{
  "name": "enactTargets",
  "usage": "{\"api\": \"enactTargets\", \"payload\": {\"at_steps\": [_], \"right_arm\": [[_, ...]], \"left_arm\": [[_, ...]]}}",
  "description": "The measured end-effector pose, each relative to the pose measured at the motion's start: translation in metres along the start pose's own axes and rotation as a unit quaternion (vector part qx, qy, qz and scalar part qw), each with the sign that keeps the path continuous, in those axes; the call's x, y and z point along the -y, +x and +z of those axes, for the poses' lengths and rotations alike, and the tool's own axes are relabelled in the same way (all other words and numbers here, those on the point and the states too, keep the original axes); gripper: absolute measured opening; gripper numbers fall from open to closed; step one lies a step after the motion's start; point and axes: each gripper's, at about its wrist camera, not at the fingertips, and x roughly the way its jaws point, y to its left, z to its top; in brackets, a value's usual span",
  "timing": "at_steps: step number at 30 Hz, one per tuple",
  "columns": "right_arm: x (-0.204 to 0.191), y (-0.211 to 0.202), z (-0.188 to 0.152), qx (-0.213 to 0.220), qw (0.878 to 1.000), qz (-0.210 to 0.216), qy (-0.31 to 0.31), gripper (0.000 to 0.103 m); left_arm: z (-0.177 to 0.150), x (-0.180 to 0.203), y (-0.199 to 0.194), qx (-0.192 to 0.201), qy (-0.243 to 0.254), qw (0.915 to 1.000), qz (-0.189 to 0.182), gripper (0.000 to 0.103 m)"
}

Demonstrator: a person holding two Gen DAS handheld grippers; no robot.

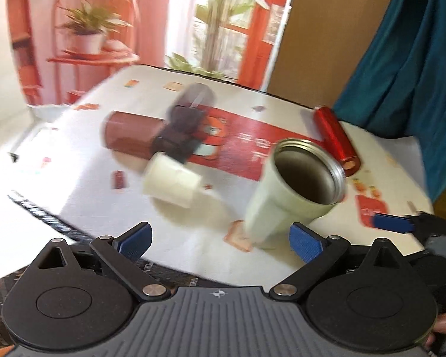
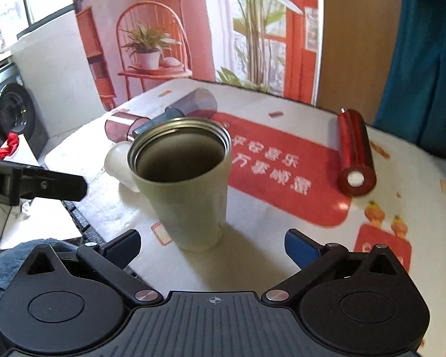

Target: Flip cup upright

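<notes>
A pale green metal cup [image 1: 291,190] with a steel rim stands upright on the table, mouth up; in the right wrist view the cup [image 2: 190,193] is just ahead of my fingers. My left gripper [image 1: 220,238] is open and empty, with the cup near its right finger. My right gripper [image 2: 212,248] is open and empty, with the cup's base just beyond the gap between its fingers. The right gripper's blue finger [image 1: 392,223] shows at the left view's right edge; the left gripper's finger [image 2: 59,186] shows at the right view's left edge.
On the patterned tablecloth [image 2: 282,247] lie a red cylinder [image 2: 355,154], a white cup on its side [image 1: 171,183], a brown-pink cup [image 1: 130,134] and a dark flask [image 1: 187,122]. A teal curtain [image 1: 407,59] hangs at right. A washing machine [image 2: 15,119] stands left.
</notes>
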Motion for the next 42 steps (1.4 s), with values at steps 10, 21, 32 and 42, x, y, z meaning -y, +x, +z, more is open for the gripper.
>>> {"api": "enactTargets", "payload": {"at_steps": [10, 21, 32, 42], "right_arm": [[-0.012, -0.046, -0.014, -0.002, 1.000, -0.020, 0.020, 0.103], [-0.012, -0.100, -0.038, 0.030, 0.997, -0.051, 0.046, 0.103], [-0.014, -0.133, -0.062, 0.057, 0.994, -0.071, 0.055, 0.103], [-0.011, -0.132, -0.065, 0.061, 0.993, -0.081, 0.059, 0.103]], "left_arm": [[-0.019, -0.011, -0.046, 0.002, -0.007, 0.9987, 0.050, 0.100], [-0.055, -0.001, -0.097, 0.019, 0.013, 0.9969, 0.075, 0.100], [-0.080, 0.008, -0.125, 0.059, -0.005, 0.9929, 0.103, 0.100], [-0.080, 0.007, -0.123, 0.070, -0.012, 0.9895, 0.126, 0.100]]}}
